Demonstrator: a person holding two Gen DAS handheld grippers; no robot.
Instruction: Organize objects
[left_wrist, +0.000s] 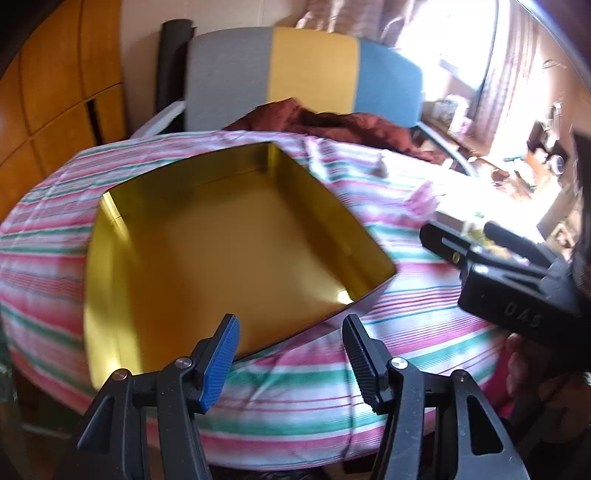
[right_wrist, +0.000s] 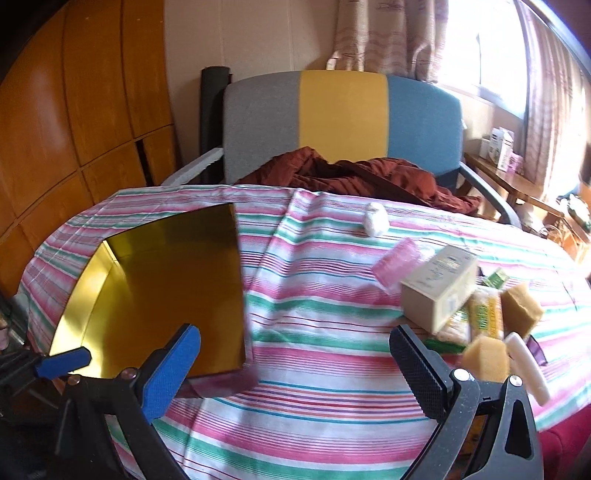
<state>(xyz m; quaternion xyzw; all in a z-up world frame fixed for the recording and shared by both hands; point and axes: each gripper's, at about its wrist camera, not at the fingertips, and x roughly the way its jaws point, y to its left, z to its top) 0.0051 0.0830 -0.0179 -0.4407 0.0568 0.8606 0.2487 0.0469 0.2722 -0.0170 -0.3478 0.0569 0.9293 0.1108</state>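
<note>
While my left gripper hovers wide open and empty over the gold tin, my right gripper, equally spread and empty, sits nearer the cream box lying to its right.

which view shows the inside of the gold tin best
The left wrist view: the gold tin fills the middle of the frame, with its bare floor and all four walls visible. The right wrist view catches the tin from the side, mostly floor and left wall.
</note>
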